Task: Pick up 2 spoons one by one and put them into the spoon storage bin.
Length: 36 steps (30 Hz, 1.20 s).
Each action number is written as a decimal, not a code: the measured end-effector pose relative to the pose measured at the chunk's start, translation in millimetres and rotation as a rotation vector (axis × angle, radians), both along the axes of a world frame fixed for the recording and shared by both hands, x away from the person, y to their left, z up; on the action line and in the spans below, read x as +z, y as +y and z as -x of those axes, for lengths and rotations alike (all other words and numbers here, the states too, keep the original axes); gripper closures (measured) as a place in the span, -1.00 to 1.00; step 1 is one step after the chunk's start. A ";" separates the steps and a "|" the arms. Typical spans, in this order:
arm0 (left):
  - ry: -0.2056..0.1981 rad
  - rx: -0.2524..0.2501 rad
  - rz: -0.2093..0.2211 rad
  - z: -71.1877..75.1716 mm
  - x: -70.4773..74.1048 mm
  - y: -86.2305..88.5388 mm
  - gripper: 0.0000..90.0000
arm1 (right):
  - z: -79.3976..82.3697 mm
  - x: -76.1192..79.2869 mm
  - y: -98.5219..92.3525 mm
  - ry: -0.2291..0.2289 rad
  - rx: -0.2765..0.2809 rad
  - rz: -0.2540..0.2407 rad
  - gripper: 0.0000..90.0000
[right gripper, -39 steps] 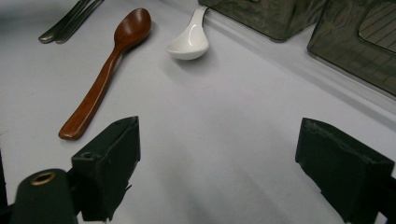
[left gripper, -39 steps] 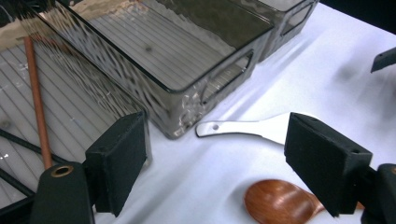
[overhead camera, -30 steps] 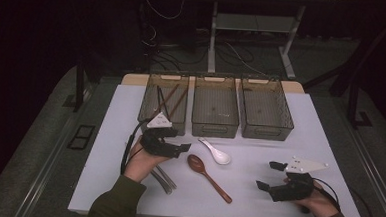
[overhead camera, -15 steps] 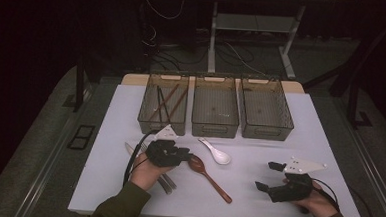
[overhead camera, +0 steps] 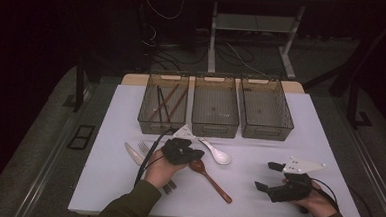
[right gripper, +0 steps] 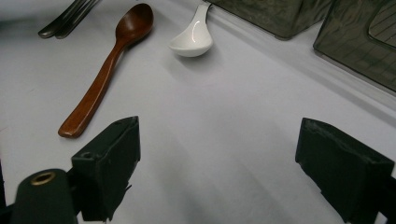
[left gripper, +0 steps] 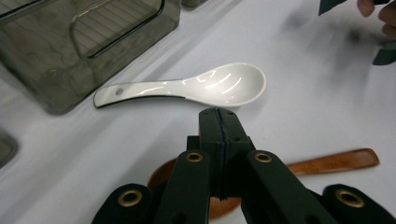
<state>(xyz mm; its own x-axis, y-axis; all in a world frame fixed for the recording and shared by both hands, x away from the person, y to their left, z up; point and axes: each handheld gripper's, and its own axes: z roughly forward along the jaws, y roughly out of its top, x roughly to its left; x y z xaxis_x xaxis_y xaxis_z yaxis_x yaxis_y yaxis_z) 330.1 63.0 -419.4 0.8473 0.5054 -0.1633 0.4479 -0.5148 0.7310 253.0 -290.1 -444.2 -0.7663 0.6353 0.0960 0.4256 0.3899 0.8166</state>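
My left gripper (overhead camera: 197, 154) hovers over the bowl end of the wooden spoon (overhead camera: 213, 178). Its jaws have just been closing and now meet, shut with nothing between them, as the left gripper view shows at the left gripper (left gripper: 218, 115). The brown spoon bowl lies under the jaws, and the wooden spoon's handle (left gripper: 337, 161) runs out to the right. A white ceramic spoon (overhead camera: 217, 154) (left gripper: 196, 87) lies just beyond the tips. My right gripper (overhead camera: 266, 176) (right gripper: 233, 154) rests at the near right, open over bare table, facing the wooden spoon (right gripper: 107, 65) and white spoon (right gripper: 193, 39).
Three dark clear bins stand in a row at the back: the left bin (overhead camera: 143, 120) holds chopsticks, the middle bin (overhead camera: 215, 131) and right bin (overhead camera: 267, 134) look empty. A knife (overhead camera: 132, 153) and fork (overhead camera: 144, 147) lie left of my left hand on the white table (overhead camera: 107, 184).
My left hand moved right and down from beside the left bin to over the wooden spoon's bowl, and its jaws went from open to shut. The right hand stayed put.
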 end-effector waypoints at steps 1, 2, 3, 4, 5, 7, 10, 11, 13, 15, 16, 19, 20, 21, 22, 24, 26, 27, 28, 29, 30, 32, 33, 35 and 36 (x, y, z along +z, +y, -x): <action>0.003 0.002 -0.004 -1.1 -1.7 -2.5 0.97 | -0.3 -0.4 0.2 -0.002 0.001 0.001 -0.69; 0.002 -0.006 -0.016 -3.0 -3.4 -4.2 0.97 | -0.5 -0.6 0.4 -0.004 0.001 0.002 -0.69; 0.004 -0.006 -0.021 -4.4 -5.4 -6.2 0.97 | -0.5 -0.8 0.7 -0.003 0.001 0.002 -0.69; 0.005 -0.007 -0.027 -5.8 -7.1 -7.7 0.97 | -0.4 -0.8 0.9 -0.001 0.001 0.002 -0.69; 0.006 -0.005 -0.034 -6.5 -8.3 -9.3 0.97 | -0.4 -0.9 1.1 -0.001 0.001 0.002 -0.69; 0.001 -0.008 -0.053 -8.4 -10.3 -11.1 0.97 | -0.2 -0.9 1.3 -0.001 0.002 0.002 -0.69; 0.004 0.000 -0.063 -10.5 -12.9 -11.6 0.97 | -0.3 -0.6 0.7 -0.001 0.004 0.004 -0.69; 0.006 0.002 -0.067 -11.2 -13.7 -11.4 0.97 | -0.4 -0.7 0.7 -0.001 0.003 0.005 -0.69; 0.010 0.007 -0.067 -12.1 -15.5 -11.6 0.97 | -0.6 -1.0 0.7 0.000 0.003 0.006 -0.69; 0.009 0.003 -0.077 -12.7 -15.9 -11.8 0.97 | -0.7 -1.1 1.0 0.003 0.005 0.008 -0.69; 0.012 0.007 -0.072 -12.5 -16.2 -12.5 0.97 | -0.6 -1.1 1.2 0.003 0.006 0.009 -0.69; 0.011 0.000 -0.080 -13.3 -17.2 -13.5 0.97 | -0.6 -1.1 1.5 0.000 0.009 0.009 -0.69; 0.012 0.000 -0.083 -13.2 -17.7 -14.1 0.97 | -0.5 -1.1 1.4 0.002 0.008 0.009 -0.69; 0.012 0.000 -0.088 -13.2 -18.3 -14.6 0.97 | -0.5 -1.1 1.3 0.002 0.007 0.009 -0.69; 0.011 0.000 -0.093 -13.1 -18.7 -15.0 0.97 | -0.6 -1.2 1.2 0.001 0.006 0.007 -0.69; 0.012 -0.001 -0.102 -13.0 -19.2 -15.2 0.97 | -0.7 -1.2 1.0 0.001 0.006 0.007 -0.69; 0.010 -0.002 -0.114 -13.1 -19.5 -14.9 0.97 | -0.7 -1.1 0.8 -0.001 0.007 0.007 -0.69; 0.010 0.003 -0.115 -13.0 -20.2 -14.9 0.98 | -0.8 -1.1 0.7 -0.002 0.007 0.006 -0.69; 0.011 0.001 -0.118 -13.1 -20.4 -14.4 0.97 | -0.7 -1.1 0.6 -0.002 0.006 0.006 -0.69; 0.013 0.002 -0.121 -13.2 -20.4 -14.1 0.98 | -0.6 -1.0 0.5 -0.001 0.006 0.006 -0.69; 0.013 0.002 -0.123 -13.1 -20.4 -13.9 0.98 | -0.7 -1.0 0.4 -0.001 0.005 0.006 -0.69; 0.012 0.002 -0.131 -12.8 -20.3 -13.6 0.98 | -0.8 -1.0 0.2 -0.002 0.006 0.006 -0.69; 0.010 0.002 -0.135 -12.7 -20.2 -13.2 0.98 | -0.9 -1.0 0.0 -0.004 0.007 0.006 -0.69; 0.012 0.003 -0.138 -12.3 -19.8 -12.1 0.98 | -0.8 -0.8 -0.4 -0.005 0.008 0.004 -0.69; 0.011 0.005 -0.145 -12.0 -19.3 -11.1 0.98 | -0.7 -0.7 -0.5 -0.003 0.008 0.003 -0.69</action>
<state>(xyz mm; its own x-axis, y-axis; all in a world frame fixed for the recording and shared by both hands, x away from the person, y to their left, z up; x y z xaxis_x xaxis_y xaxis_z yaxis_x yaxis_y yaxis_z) 342.1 52.0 -438.7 0.8434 0.5284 -0.0976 0.4583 -0.6124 0.6441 253.8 -290.6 -444.9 -0.7715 0.6295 0.0916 0.4201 0.3960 0.8165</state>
